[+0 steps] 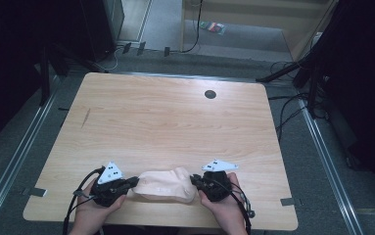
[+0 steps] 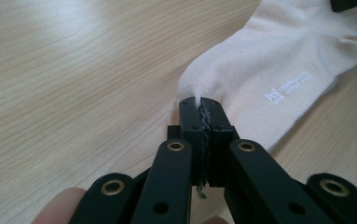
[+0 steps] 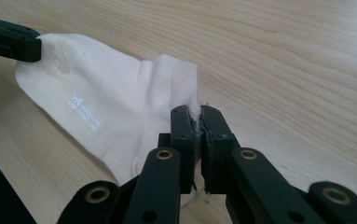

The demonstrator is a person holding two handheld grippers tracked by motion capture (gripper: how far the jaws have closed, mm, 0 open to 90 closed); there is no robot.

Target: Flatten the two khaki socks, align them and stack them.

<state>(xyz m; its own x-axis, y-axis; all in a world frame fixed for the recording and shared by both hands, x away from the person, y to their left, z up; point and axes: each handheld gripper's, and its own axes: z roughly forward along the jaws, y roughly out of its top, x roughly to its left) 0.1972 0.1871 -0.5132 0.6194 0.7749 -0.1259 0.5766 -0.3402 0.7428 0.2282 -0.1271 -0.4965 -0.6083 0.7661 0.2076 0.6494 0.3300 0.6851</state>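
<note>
1. A pale sock (image 1: 165,185) lies on the wooden counter (image 1: 165,117), low in the high view's frame near the bottom edge, stretched between the two claws.
2. The left claw (image 1: 135,181) has its jaws pressed together on one end of the sock; its own view shows fabric caught between the closed pads at frame centre (image 2: 203,109).
3. The right claw (image 1: 193,179) is likewise pinched shut on the opposite end, at the ribbed cuff (image 3: 185,88), with cloth bunched in the narrow seam between its jaws.
4. The step in hand looks like holding the sock by both ends, ready to spread, straighten or fold it. The next move probably calls for both hands to travel together and keep even tension, so neither end slips from its pinch.
5. The gripper views show what the high view cannot: a small white printed logo (image 2: 288,88) on the sock (the lettering is too small to read) and the weave at each grip. The high view alone gives the whole counter, including a dark round hole (image 1: 210,94) in its upper right.
</note>
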